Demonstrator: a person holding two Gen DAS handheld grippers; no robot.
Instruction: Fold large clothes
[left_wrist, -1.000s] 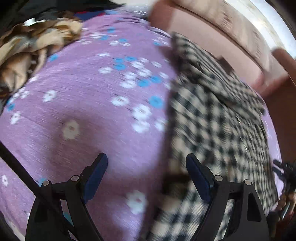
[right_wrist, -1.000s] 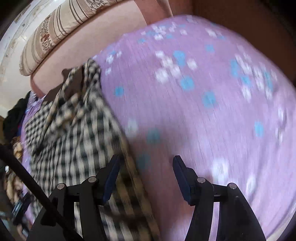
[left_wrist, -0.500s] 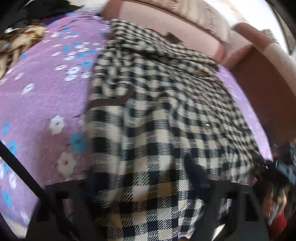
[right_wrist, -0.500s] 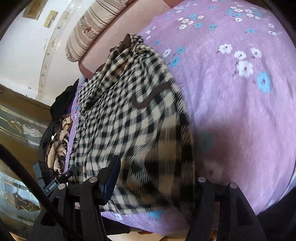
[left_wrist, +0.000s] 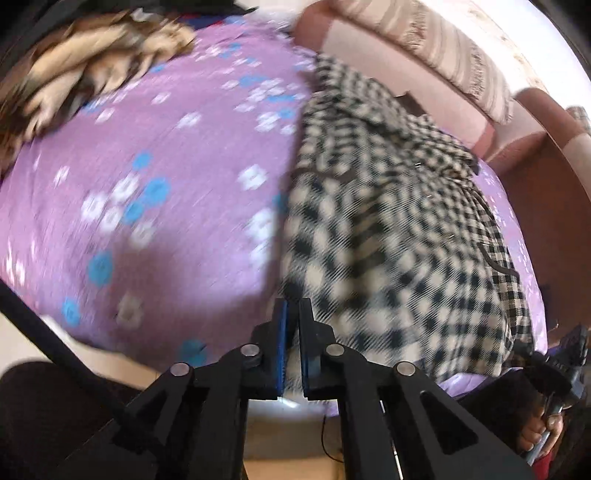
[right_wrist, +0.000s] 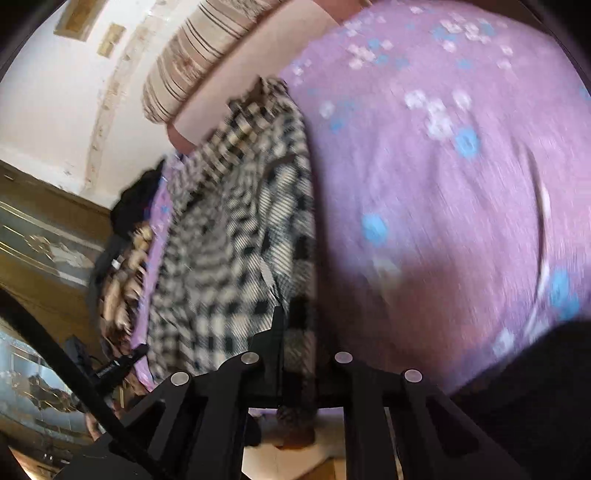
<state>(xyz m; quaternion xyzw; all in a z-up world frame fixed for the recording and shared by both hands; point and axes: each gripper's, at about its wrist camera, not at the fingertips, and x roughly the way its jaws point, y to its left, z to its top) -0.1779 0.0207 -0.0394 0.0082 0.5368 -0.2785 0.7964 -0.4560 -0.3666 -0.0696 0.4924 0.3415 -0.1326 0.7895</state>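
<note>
A person stands at the near edge of a bed (left_wrist: 155, 177) with a two-finger gripper in each hand, a checked coat (left_wrist: 388, 229) spread lengthwise on the purple flowered cover. The left gripper (left_wrist: 291, 347) has just closed: its blue pads meet at the coat's near left corner, and a sliver of pale cloth seems pinched between them, though blur leaves it unsure. The right gripper (right_wrist: 295, 350) has also been closing, and here the coat's (right_wrist: 236, 236) hem plainly runs down between its fingers, clamped. From each pair of fingers the coat stretches away toward the striped bolster (left_wrist: 436, 51) at the headboard.

The likely trouble is a thin bite on the left: if only an edge is caught, thick cloth could slip out once lifted, and the fold would sag on one side. Ahead of the left fingers and to their left lies bare cover up to a heap of brown clothes (left_wrist: 85, 77); right of the right fingers the cover is bare too, so both sides give room to swing.
</note>
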